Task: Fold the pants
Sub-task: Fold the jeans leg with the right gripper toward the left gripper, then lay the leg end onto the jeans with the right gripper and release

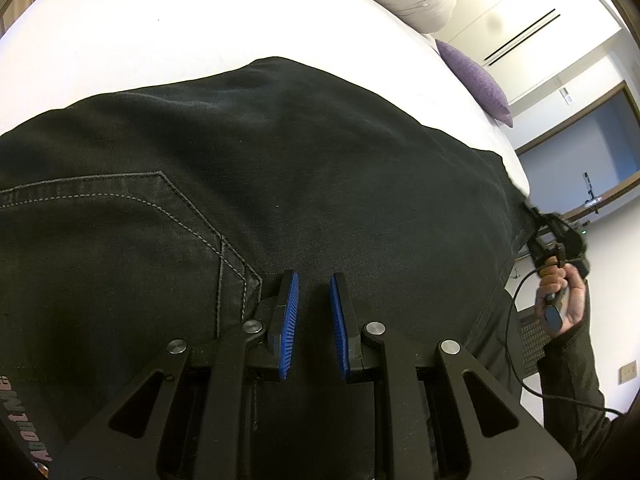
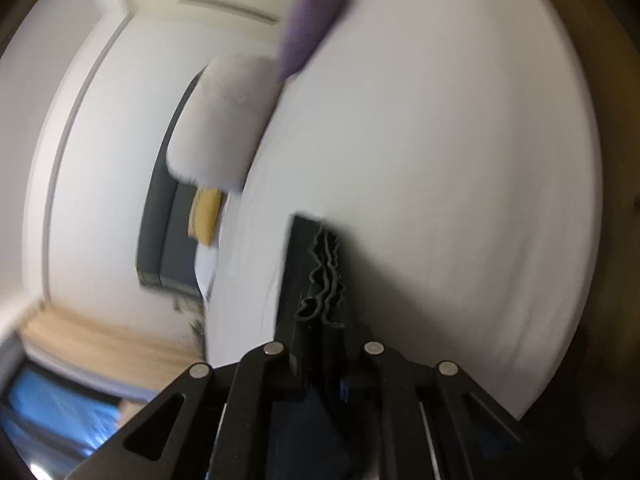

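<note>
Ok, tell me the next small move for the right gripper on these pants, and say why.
Probably carry the pinched end across toward the left gripper. The right gripper has its jaws clamped on bunched layers of the black pants, at the bed's edge, while the left gripper pins fabric near the back pocket. That should fold them in half.

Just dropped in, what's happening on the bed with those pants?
A person is folding black pants spread on a white bed, with a handheld gripper in each hand. The left gripper sits near the back pocket, its blue pads standing slightly apart with dark fabric between them. The right gripper has clamped the bunched hem end of the legs at the bed's edge. The fold itself is not yet made.
</note>
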The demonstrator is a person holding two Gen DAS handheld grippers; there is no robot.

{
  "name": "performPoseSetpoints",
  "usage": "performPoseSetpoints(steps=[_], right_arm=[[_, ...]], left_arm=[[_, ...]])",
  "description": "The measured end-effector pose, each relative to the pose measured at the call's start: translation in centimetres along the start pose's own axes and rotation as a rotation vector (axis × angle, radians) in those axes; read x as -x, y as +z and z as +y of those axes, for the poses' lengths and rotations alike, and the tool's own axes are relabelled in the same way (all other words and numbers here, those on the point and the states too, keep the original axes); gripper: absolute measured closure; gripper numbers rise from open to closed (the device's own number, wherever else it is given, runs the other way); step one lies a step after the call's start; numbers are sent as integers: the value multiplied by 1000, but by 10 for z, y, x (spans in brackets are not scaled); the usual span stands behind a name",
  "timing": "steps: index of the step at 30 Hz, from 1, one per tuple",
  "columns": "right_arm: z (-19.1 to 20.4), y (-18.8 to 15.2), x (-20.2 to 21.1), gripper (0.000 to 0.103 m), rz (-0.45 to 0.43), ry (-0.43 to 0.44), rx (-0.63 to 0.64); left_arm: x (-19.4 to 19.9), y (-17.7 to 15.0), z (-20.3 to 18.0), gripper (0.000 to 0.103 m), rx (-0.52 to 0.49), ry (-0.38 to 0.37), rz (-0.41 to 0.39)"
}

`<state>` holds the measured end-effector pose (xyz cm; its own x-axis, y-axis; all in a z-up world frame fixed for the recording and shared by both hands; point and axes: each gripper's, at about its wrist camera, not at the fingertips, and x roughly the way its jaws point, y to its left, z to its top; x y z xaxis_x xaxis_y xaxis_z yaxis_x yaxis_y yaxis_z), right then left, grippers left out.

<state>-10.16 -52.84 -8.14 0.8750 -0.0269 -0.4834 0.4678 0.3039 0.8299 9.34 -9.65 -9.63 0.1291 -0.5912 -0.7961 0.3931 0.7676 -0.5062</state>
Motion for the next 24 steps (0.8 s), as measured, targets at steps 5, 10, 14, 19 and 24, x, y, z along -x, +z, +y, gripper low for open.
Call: performPoseSetpoints(steps=[5,10,14,19,24], right_arm=[[120,-61,-24,92,158,-157,523],[175,-185,-79,92,395,-426,1058],[165,-215,-110,92,432,-544,1137],[181,-222,-100,92,355,-536,1188],[214,-256,-71,92,299,-425,1247]], left_arm=[[-1,-1,4,87,12,-9,-2],[1,-1,13,87,32,-32,-4],[3,-1,21,87,49,-55,-8],[9,4,37,86,135,-111,-3],[16,10,41,36,211,-248,-9]])
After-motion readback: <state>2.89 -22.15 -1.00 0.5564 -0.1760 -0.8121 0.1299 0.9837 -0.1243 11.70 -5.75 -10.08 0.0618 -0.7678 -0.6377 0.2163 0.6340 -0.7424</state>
